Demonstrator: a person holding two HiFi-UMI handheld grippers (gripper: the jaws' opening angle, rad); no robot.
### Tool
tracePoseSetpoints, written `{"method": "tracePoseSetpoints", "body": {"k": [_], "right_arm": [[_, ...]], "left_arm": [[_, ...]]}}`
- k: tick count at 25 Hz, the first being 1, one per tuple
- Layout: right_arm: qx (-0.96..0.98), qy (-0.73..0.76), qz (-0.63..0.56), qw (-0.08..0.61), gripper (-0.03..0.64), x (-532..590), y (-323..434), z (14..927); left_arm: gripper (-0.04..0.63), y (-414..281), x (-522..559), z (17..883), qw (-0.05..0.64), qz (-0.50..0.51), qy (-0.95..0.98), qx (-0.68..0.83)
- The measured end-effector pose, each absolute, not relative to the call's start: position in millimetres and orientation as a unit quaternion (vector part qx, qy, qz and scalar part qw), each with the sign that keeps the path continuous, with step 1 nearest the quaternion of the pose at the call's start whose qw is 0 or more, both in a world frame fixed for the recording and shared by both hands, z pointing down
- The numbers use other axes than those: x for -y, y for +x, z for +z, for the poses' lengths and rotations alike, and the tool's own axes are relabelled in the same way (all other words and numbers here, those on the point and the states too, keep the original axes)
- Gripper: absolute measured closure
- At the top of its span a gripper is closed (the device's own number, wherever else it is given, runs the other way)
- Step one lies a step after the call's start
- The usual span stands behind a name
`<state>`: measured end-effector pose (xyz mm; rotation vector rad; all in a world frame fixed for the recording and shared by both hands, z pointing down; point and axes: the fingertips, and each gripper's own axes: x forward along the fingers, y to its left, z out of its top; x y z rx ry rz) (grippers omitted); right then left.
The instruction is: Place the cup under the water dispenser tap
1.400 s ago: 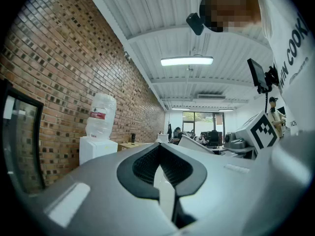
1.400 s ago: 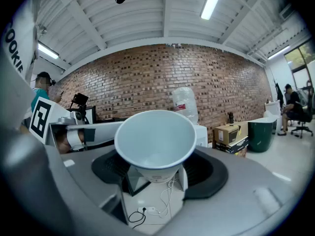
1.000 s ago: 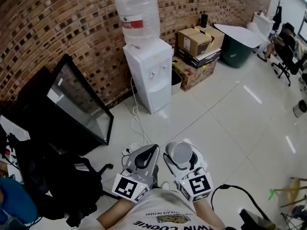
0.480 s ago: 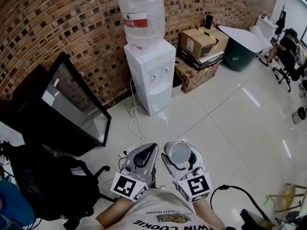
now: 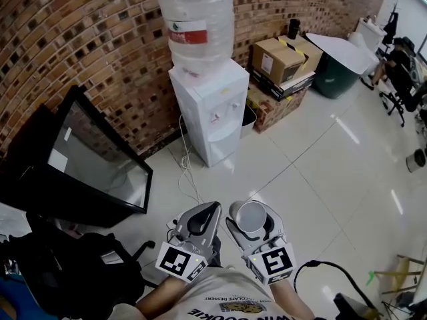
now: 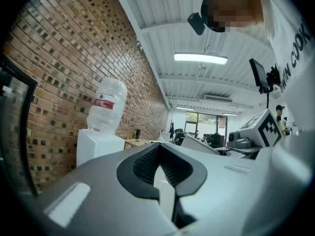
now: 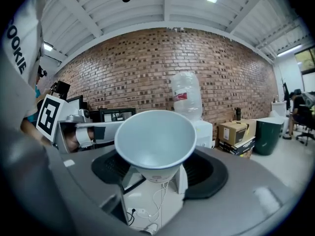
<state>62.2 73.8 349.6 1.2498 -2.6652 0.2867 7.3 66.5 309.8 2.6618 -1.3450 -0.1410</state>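
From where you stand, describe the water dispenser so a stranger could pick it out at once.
Follow the brick wall down to the floor at its foot, between a leaning black-framed panel and stacked cardboard boxes. The water dispenser is the white upright cabinet standing there. Only it carries a big clear upturned bottle with a red label on top.

The glossy white tiled floor carries the water dispenser against the brick wall, stacked cardboard boxes beside it and a leaning black-framed panel.
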Motion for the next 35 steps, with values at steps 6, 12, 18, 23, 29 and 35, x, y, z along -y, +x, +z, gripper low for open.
{"method": "tracePoseSetpoints", "body": {"k": [6, 12, 18, 23, 29, 35], "right_arm": [[0.895, 0.424, 0.095, 0.097, 0.29, -22, 33, 341], [0.892, 0.43, 0.088, 0.107, 0.29, 24, 9, 338], [0.885, 0.441, 0.077, 0.13, 0.29, 63, -10, 330], [0.885, 0.444, 0.059, 0.129, 0.29, 83, -20, 327], [0.886, 0.439, 0.052, 0.14, 0.29, 97, -29, 328], [0.89, 0.433, 0.046, 0.136, 0.29, 120, -25, 336]], "left_arm": [[0.604, -14, -15, 309, 0.089, -0.049, 0.894, 0.437], [0.604, -36, 34, 302, 0.09, -0.058, 0.899, 0.424], [0.604, -56, 71, 298, 0.089, -0.071, 0.901, 0.418], [0.604, -65, 88, 298, 0.09, -0.074, 0.902, 0.416], [0.604, -71, 102, 303, 0.093, -0.073, 0.899, 0.421], [0.604, -68, 123, 312, 0.095, -0.063, 0.894, 0.434]]}}
